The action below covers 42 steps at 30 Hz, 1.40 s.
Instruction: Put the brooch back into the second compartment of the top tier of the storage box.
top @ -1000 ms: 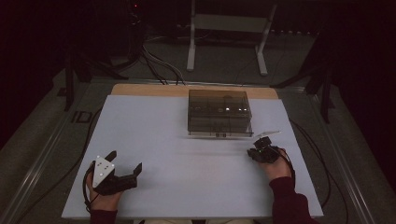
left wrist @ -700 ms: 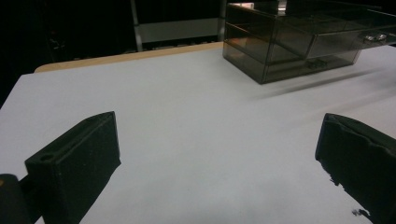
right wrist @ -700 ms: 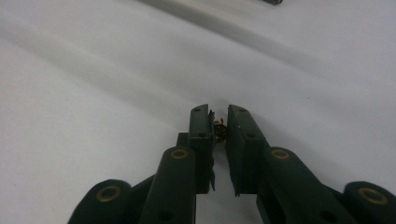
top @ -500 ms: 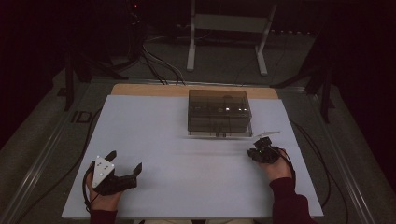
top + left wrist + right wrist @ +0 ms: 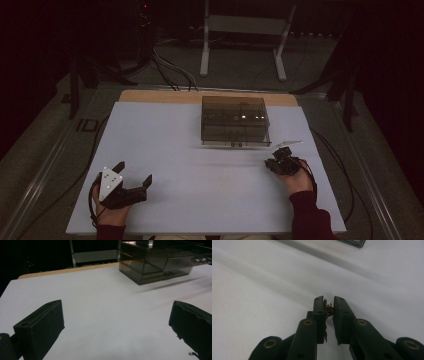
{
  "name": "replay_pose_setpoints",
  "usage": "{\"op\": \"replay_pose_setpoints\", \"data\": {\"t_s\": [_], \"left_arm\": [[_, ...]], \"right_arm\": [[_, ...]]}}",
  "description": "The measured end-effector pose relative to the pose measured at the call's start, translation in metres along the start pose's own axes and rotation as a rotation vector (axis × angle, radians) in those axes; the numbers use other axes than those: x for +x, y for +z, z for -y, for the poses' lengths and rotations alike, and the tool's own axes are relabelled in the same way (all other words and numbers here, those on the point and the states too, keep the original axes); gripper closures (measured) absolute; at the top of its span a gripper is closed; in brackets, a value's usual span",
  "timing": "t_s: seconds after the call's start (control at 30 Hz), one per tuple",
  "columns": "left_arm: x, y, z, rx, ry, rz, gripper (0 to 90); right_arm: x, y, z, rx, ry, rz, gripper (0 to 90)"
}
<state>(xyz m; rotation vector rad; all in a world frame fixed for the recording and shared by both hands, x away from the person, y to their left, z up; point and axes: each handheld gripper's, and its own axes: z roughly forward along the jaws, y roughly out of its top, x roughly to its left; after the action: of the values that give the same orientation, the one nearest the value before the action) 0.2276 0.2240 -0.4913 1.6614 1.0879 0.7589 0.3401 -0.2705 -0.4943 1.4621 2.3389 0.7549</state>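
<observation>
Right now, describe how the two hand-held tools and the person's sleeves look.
Both are black two-jaw plastic tools. The left tool carries a grey three-cornered plate with white dots and a black cable loop; the right tool shows brass-coloured rivets in its own view and trails a black cable. The sleeves are dark red.

Dim all round, black beyond the table (image 5: 165,150); soft streaked shadows; jaws blurred up close; slight grain.

The drawer box (image 5: 235,121) stands on the far middle of my worktop (image 5: 190,150). My left tool (image 5: 134,182) rests on the near left part. My right tool (image 5: 274,164) is near right, before the box's right corner.
</observation>
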Motion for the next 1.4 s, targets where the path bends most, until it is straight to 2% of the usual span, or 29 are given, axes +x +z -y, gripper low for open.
{"op": "replay_pose_setpoints", "data": {"t_s": [1.4], "left_arm": [[-0.001, 0.001, 0.0, -0.001, 0.001, 0.005, 0.8]], "right_arm": [[0.0, -0.016, -0.002, -0.043, 0.007, -0.002, 81.2]]}}
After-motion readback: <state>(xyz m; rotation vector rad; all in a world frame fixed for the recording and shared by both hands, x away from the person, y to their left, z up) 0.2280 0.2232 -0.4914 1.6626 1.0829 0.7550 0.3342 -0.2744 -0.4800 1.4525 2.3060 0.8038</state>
